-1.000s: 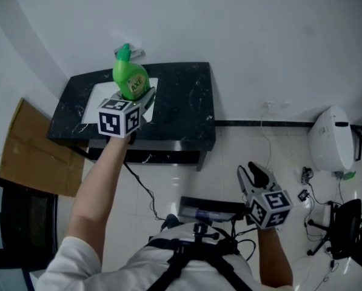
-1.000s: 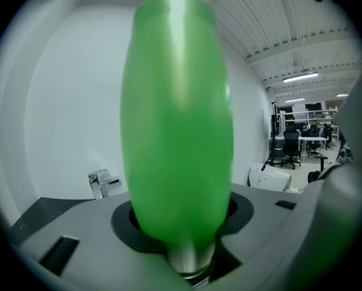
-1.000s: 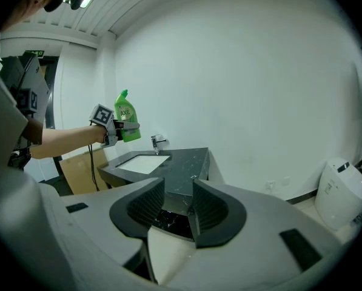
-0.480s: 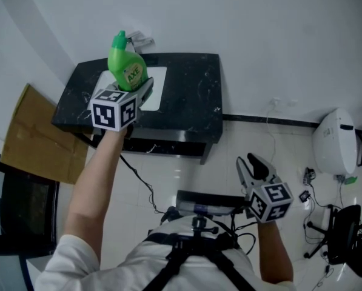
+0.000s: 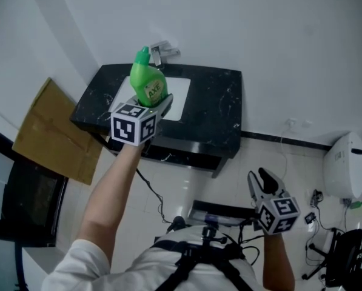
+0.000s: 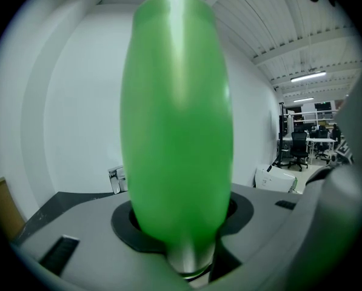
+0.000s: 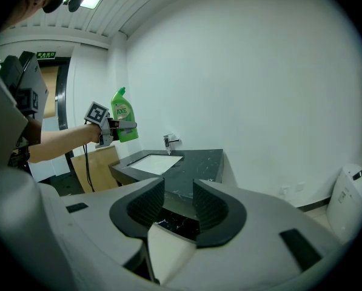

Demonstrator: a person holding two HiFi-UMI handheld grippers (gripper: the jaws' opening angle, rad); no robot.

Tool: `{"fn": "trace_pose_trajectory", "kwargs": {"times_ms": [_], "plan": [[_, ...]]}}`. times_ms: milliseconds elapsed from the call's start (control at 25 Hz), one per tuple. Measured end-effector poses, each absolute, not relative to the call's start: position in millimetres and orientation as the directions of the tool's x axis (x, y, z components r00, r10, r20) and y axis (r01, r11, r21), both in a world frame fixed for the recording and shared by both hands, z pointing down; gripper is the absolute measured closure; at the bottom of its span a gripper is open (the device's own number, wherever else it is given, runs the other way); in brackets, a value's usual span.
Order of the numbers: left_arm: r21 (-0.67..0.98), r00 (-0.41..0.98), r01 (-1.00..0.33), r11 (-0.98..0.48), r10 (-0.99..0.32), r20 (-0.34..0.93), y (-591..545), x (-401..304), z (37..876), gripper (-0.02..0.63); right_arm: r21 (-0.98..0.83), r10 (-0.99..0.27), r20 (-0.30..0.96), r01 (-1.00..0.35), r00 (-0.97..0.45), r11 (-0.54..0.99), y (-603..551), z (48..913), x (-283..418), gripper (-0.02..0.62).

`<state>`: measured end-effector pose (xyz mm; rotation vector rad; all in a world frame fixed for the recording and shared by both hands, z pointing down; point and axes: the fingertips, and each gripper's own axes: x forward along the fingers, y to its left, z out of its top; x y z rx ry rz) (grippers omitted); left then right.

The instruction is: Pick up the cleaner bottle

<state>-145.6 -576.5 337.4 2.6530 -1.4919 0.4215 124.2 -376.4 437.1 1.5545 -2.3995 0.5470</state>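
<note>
Bottle [image 5: 148, 85] is up off the counter [image 5: 220, 117] right now. It's hanging upright in the air above the counter's left end, over the sink [image 5: 177, 100], cap pointing up near the tap [image 5: 162, 51]. My left tongs [image 5: 154, 103] are clamped on its lower body, jaws spread wide round the fat part, and that view is basically all green plastic. My right tongs [image 5: 261, 179] are down low in front of the counter, well clear of it, jaws parted a bit with nothing in them.

Handling-wise, my guess is smooth glossy plastic with a rounded belly, so it's slippery and will want to squirm or twist if the squeeze gets lazy. The walls probably give a little, so crushing it hard isn't smart either. Can't tell how full it is, but liquid inside would make it bottom-heavy and sloshy. Low on the body, where it's widest, feels like the right spot, since the skinny neck would let it swing. I'd hold it upright and go slow.
</note>
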Motion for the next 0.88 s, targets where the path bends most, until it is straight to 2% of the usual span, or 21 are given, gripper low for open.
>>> {"fn": "trace_pose_trajectory", "kwargs": {"times_ms": [880], "plan": [[-0.082,0.462,-0.862,-0.499,-0.843,0.276,-539,-166,341,0.43,-0.179,-0.812,0.39,-0.901,-0.434,0.396,-376,436,113,0.456]]}}
